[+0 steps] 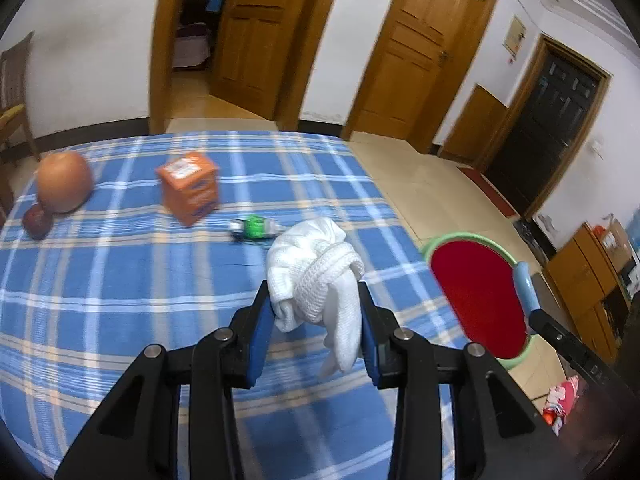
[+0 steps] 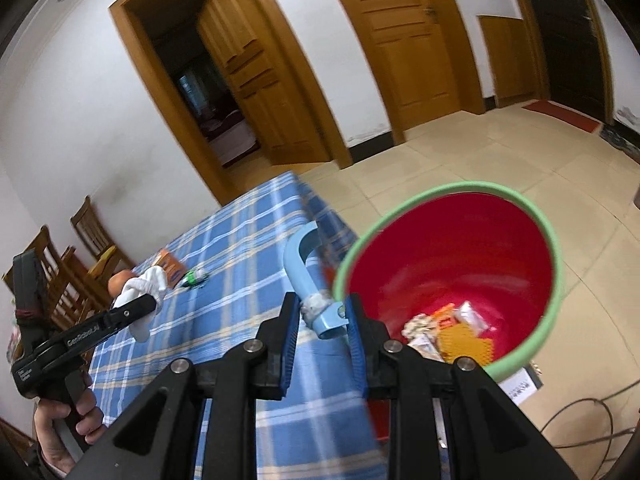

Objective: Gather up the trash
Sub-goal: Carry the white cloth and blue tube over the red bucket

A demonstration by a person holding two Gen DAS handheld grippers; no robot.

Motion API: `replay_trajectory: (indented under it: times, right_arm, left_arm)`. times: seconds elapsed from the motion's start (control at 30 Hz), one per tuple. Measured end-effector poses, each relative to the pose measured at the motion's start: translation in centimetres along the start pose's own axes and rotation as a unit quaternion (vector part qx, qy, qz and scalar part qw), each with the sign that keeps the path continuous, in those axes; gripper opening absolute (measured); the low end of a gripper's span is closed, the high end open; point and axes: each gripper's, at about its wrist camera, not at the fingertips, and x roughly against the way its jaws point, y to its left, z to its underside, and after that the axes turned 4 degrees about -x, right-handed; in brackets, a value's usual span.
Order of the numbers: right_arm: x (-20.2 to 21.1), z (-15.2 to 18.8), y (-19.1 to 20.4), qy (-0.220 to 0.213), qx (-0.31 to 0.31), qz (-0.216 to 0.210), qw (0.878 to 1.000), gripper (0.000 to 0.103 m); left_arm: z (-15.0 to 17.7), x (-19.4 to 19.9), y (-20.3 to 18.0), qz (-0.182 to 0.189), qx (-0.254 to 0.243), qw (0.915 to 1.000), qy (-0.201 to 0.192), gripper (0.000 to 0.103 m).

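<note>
My left gripper (image 1: 314,308) is shut on a bunched white cloth (image 1: 316,268), held above the blue plaid table (image 1: 120,300). The same cloth (image 2: 146,286) shows in the right wrist view, clamped in the left gripper (image 2: 148,304) that a hand (image 2: 64,424) holds. My right gripper (image 2: 320,326) is shut on the light-blue handle (image 2: 304,276) of a red bucket with a green rim (image 2: 452,264), held off the table's right edge. Wrappers and scraps (image 2: 448,332) lie in the bucket's bottom. The bucket (image 1: 476,300) hangs to the right of the cloth. A small green-labelled bottle (image 1: 254,229) lies on the table.
An orange carton (image 1: 190,186), a large orange fruit (image 1: 64,182) and a dark red fruit (image 1: 37,220) sit on the far part of the table. Wooden chairs (image 2: 80,256) stand at its left. Tiled floor (image 2: 500,148), a cardboard box (image 2: 524,384) and a cable (image 2: 588,412) lie to the right.
</note>
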Motion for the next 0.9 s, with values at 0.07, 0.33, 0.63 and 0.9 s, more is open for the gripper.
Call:
replay_trajectory:
  times: [0.07, 0.33, 0.63, 0.9]
  right_arm:
    - [0.4, -0.1, -1.0, -0.003, -0.008, 0.006, 1.000, 0.026]
    - [1.1, -0.2, -4.5, -0.011, -0.034, 0.028, 0.999, 0.026]
    - [1.5, -0.6, -7.5, -0.018, -0.061, 0.051, 0.997, 0.026]
    - [1.5, -0.5, -9.5, -0.015, -0.076, 0.066, 0.995, 0.027]
  left_arm:
    - [-0.1, -0.4, -1.4, 0.008, -0.011, 0.9999, 0.004, 0.039]
    - [-0.2, -2.1, -6.3, 0.036, -0.050, 0.9979, 0.018, 0.039]
    - [-0.1, -4.2, -10.8, 0.058, -0.091, 0.9934, 0.038, 0.039]
    - [0.1, -5.7, -14.1, 0.066, -0.125, 0.9886, 0.052, 0.039]
